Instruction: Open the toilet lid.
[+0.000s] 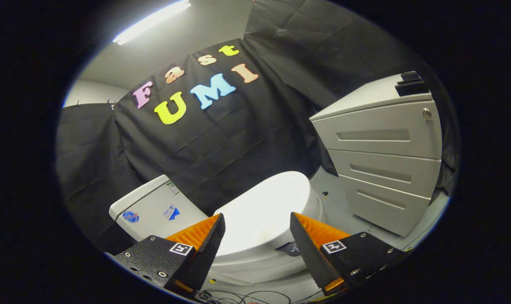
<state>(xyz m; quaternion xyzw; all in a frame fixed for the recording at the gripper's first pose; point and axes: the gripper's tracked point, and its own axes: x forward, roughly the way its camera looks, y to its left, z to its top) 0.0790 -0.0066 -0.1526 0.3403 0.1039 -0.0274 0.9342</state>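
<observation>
A white toilet stands on the floor ahead of me. Its lid (266, 207) lies flat and closed over the bowl (255, 268). The white tank (154, 207) rises behind the lid, on its left as seen here. My gripper (257, 221) hovers above the lid's near side, fingers spread wide apart with nothing held. The lid shows in the gap between the two fingers, a little beyond and below them; the fingertips (219, 221) do not touch it.
A grey drawer cabinet (382, 147) with three drawers stands to the right of the toilet, a strip of pale floor (339, 207) between them. Black cloth walls close in behind and to the left. Loose cables (238, 295) lie on the floor under the gripper.
</observation>
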